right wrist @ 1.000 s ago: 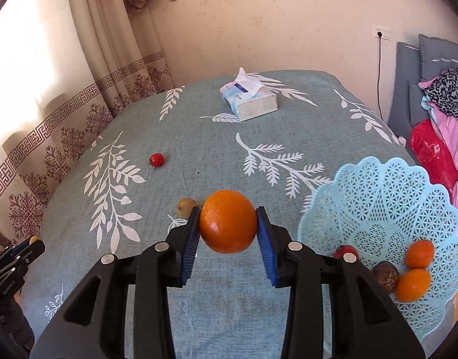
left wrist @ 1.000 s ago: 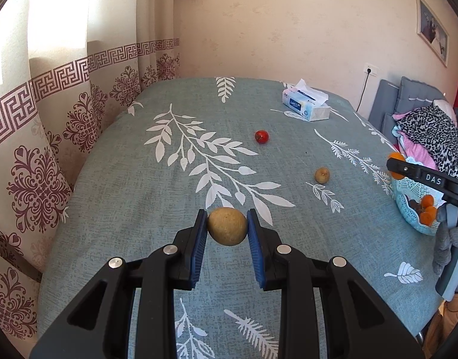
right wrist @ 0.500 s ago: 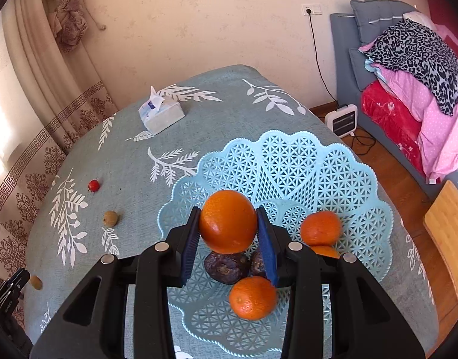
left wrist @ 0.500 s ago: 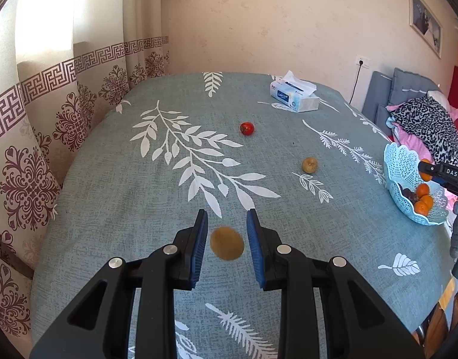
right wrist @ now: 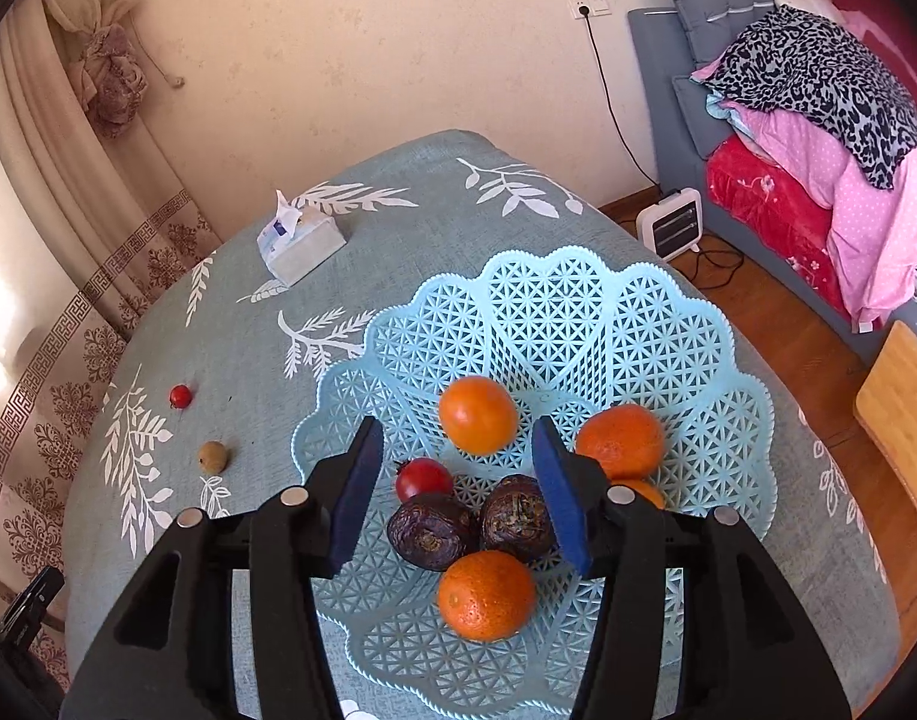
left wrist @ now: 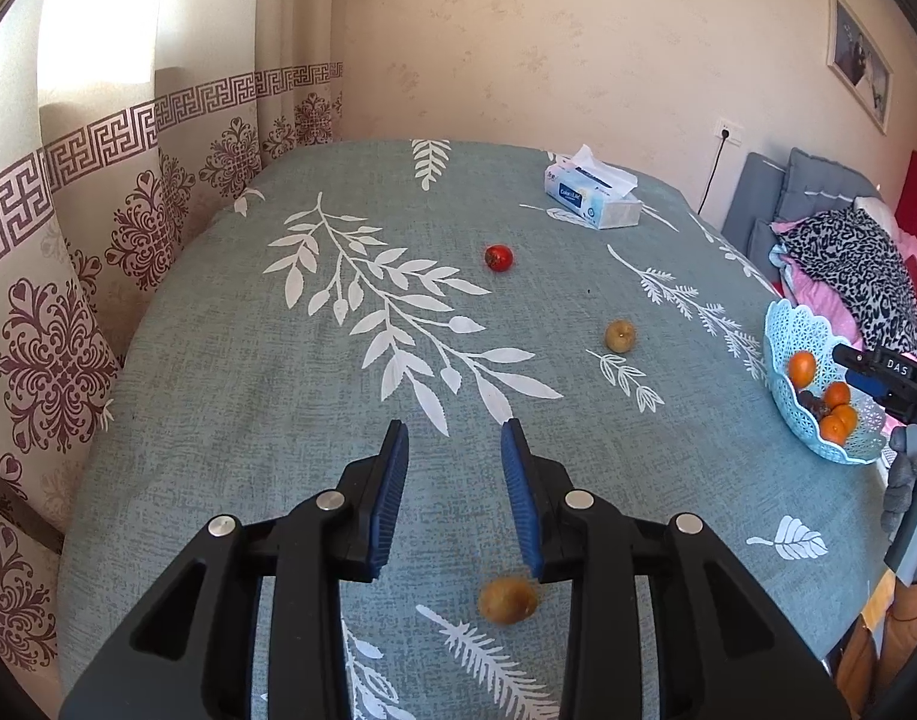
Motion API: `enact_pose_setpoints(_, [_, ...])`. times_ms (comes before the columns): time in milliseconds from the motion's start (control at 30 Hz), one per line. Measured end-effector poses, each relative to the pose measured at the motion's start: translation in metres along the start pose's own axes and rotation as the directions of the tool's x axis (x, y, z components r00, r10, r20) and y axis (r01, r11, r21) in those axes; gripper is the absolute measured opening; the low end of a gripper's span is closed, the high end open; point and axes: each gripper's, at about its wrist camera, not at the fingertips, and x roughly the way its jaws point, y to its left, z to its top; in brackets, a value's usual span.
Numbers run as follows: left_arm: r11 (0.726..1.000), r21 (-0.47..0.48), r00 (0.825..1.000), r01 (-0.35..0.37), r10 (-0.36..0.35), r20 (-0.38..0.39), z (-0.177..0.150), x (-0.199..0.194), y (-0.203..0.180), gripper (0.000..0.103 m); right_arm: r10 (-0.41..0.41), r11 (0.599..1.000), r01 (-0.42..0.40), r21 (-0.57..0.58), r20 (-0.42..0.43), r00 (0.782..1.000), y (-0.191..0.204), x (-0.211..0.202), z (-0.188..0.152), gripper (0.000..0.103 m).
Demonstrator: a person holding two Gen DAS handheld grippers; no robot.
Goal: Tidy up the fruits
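The right gripper (right wrist: 455, 429) hangs over the blue basket (right wrist: 578, 312) with its jaws opening; an orange (right wrist: 478, 416) sits loose between the pads at 12 o'clock of them, touching neither. Below it in the basket lie a small red fruit (right wrist: 423, 478), two dark wrinkled fruits (right wrist: 429, 531) and three more oranges, one at 6 o'clock (right wrist: 487, 595). The left gripper (left wrist: 453, 435) is narrow but opening, nothing between its pads; a brown fruit (left wrist: 508, 599) shows low between the arms at 6 o'clock, blurred. Out from those jaws, the tablecloth (left wrist: 278, 360) lies bare up to a second brown fruit (left wrist: 620, 336) at 2 o'clock and a red fruit (left wrist: 498, 257) at 12, with the tissue box (left wrist: 593, 198) near the far edge. Only the left view shows the basket close to the table's right edge, at 3 o'clock, with a gloved hand (left wrist: 905, 474) behind it; only the right view shows the basket's contents, the wooden floor and the small heater (right wrist: 674, 225) beyond the table at 1 o'clock
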Motion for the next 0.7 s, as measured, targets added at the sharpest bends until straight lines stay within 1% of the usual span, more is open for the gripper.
enact_pose_setpoints(33, [1.000, -0.002, 1.000, -0.003, 0.003, -0.001, 0.000, 0.000, 0.001, 0.037, 0.000, 1.000, 0.000, 0.001, 0.004, 1.000, 0.000, -0.001, 0.000, 0.053])
enact_pose_setpoints(133, [1.000, 0.006, 1.000, 0.007, -0.007, -0.025, -0.004, 0.003, -0.001, 0.038, 0.003, 1.000, -0.003, 0.008, 0.009, 1.000, -0.001, -0.004, 0.000, 0.053])
enact_pose_setpoints(200, [1.000, 0.015, 0.999, 0.018, -0.018, -0.048, -0.008, 0.006, -0.003, 0.041, 0.007, 1.000, -0.007, 0.011, 0.013, 1.000, -0.002, -0.007, 0.001, 0.053])
enact_pose_setpoints(233, [0.999, 0.021, 0.998, 0.025, -0.024, -0.058, -0.011, 0.007, -0.004, 0.046, 0.008, 1.000, -0.009, 0.014, 0.017, 1.000, -0.003, -0.008, 0.001, 0.053])
enact_pose_setpoints(267, [0.999, 0.025, 0.997, 0.028, -0.026, -0.066, -0.014, 0.007, -0.004, 0.048, 0.010, 1.000, -0.010, 0.017, 0.023, 1.000, -0.003, -0.010, 0.002, 0.053])
enact_pose_setpoints(333, [0.999, 0.026, 0.996, 0.030, -0.027, -0.084, -0.020, 0.007, -0.004, 0.049, 0.010, 1.000, -0.011, 0.023, 0.034, 0.999, -0.005, -0.013, 0.003, 0.053])
enact_pose_setpoints(467, [0.998, 0.032, 0.989, 0.063, -0.058, -0.136, -0.036, 0.009, -0.006, 0.049, 0.008, 1.000, -0.009, 0.027, 0.042, 0.999, -0.006, -0.016, 0.004, 0.053])
enact_pose_setpoints(600, [0.996, 0.064, 0.981, 0.066, -0.053, -0.186, -0.057, 0.017, -0.015, 0.049, 0.013, 1.000, -0.014, 0.025, 0.038, 0.999, -0.004, -0.015, 0.004, 0.053])
enact_pose_setpoints(700, [0.995, 0.068, 0.973, 0.068, -0.051, -0.226, -0.070, 0.024, -0.018, 0.045, 0.018, 1.000, -0.019, 0.025, 0.040, 0.999, -0.004, -0.016, 0.004, 0.053])
